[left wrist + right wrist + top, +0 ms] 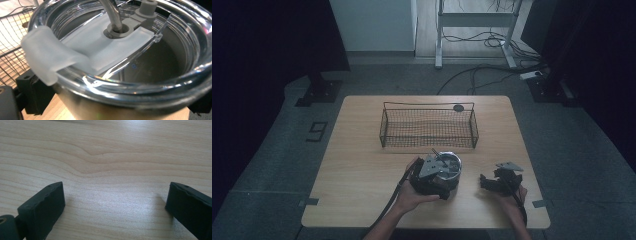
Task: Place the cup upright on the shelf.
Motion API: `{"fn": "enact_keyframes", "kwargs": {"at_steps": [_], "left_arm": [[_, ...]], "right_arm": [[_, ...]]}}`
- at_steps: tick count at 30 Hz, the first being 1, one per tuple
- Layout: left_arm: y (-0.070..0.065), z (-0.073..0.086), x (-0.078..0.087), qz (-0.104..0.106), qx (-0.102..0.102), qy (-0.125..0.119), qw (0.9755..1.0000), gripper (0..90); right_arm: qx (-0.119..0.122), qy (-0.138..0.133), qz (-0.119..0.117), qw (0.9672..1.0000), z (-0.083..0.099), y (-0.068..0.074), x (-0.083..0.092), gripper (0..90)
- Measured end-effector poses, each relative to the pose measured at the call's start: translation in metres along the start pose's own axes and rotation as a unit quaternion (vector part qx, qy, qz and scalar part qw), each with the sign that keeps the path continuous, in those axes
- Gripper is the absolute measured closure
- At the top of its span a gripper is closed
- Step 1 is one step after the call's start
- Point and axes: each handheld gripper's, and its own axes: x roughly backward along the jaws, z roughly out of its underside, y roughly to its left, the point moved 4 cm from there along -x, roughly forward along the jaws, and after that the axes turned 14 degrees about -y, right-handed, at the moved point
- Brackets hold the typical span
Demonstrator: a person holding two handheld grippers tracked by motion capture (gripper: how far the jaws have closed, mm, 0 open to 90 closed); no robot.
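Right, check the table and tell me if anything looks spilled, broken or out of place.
Nothing stands out. The steel tumbler stands upright on the table with its clear lid seated and straw through it, no spill around it. The wire basket sits square behind it.

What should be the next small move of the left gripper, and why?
Probably lift the cup and carry it toward the wire basket. The left gripper is around the cup, its jaws at the cup's sides, and the basket stands just behind. The right gripper is open over bare table.
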Motion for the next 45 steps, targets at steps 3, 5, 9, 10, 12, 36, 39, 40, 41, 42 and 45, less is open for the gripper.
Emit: {"fn": "enact_keyframes", "kwargs": {"at_steps": [3,5,9,10,12,36,39,40,41,42,45], "left_arm": [[0.003,-0.005,0.002,0.001,0.007,-0.003,1.0,4.1],[0.005,-0.009,0.003,-0.003,0.006,-0.003,1.0,4.1],[0.011,-0.015,0.006,-0.013,0.005,-0.005,0.9999,4.1],[0.013,-0.016,0.007,-0.015,0.007,-0.006,0.9998,4.1],[0.016,-0.018,0.009,-0.019,0.011,-0.009,0.9997,4.1],[0.044,-0.038,0.028,-0.048,0.014,-0.023,0.9985,4.1],[0.047,-0.04,0.029,-0.052,0.013,-0.024,0.9983,4.1],[0.048,-0.04,0.03,-0.053,0.014,-0.024,0.9982,4.1],[0.049,-0.041,0.03,-0.053,0.014,-0.025,0.9982,4.1],[0.051,-0.042,0.031,-0.053,0.015,-0.025,0.9981,4.1],[0.055,-0.043,0.032,-0.054,0.021,-0.027,0.9979,4.1]], "right_arm": [[0.0,0.0,0.0,1.0,0.0,0.0,0.0,1.6],[-0.001,0.0,0.0,1.0,0.0,0.0,0.0,1.5],[-0.001,0.001,0.001,1.0,0.0,0.0,0.0,1.4],[-0.002,0.001,0.001,1.0,0.0,0.0,0.0,1.5],[-0.003,0.001,0.002,1.0,0.0,0.0,0.0,1.5],[-0.008,-0.001,0.012,0.9999,0.001,-0.002,0.002,2.6],[-0.008,-0.002,0.012,0.9999,0.001,-0.002,0.002,2.9],[-0.009,-0.003,0.012,0.9999,0.001,-0.002,0.003,3.0],[-0.008,-0.003,0.012,0.9999,0.001,-0.003,0.003,3.1],[-0.008,-0.002,0.012,0.9999,0.001,-0.003,0.003,3.1],[-0.008,-0.003,0.012,0.9999,0.001,-0.003,0.003,3.1]]}}
